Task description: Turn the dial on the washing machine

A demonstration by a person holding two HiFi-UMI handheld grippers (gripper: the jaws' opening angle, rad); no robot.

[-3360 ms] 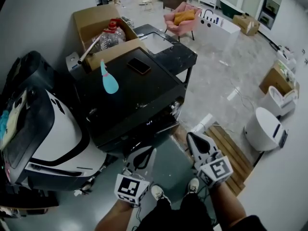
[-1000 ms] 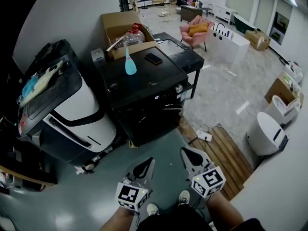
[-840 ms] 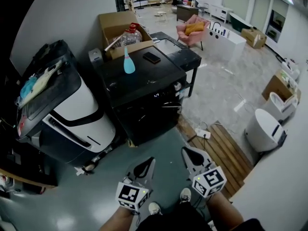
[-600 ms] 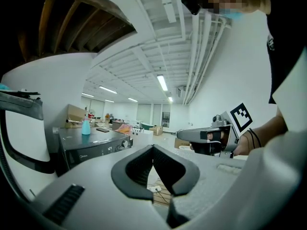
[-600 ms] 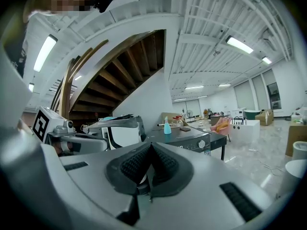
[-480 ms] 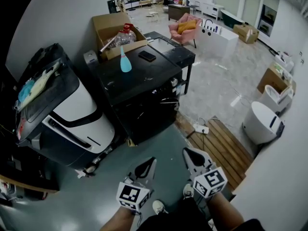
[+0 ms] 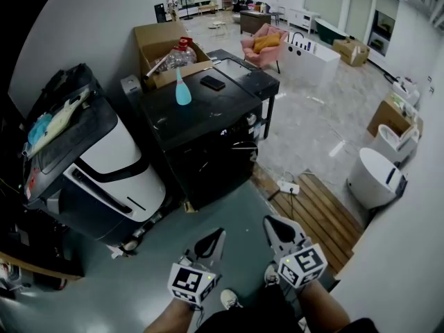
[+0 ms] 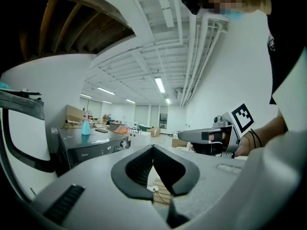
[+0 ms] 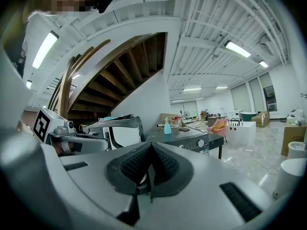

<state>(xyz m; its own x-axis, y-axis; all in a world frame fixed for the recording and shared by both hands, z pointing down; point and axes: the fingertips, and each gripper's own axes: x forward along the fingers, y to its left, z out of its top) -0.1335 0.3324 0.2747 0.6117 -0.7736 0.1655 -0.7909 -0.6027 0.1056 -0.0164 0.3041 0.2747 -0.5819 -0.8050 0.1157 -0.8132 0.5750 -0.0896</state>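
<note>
The black washing machine stands across the floor, well beyond both grippers. Its small round dial sits at the right end of the front panel, beside a lit display. My left gripper and right gripper hover side by side over the grey floor, both shut with nothing between the pads, far short of the machine. In the left gripper view the dial is small and distant past the shut left gripper. The right gripper view shows the dial beyond the shut right gripper.
A blue spray bottle and a dark phone lie on the washer's top. A white-and-black appliance stands to its left, a cardboard box behind it. A power strip and wooden slats lie at right.
The washing machine has receded up the picture since the oldest frame, where it stood just ahead of the jaws. Both grippers stay shut, low in the view, side by side.
</note>
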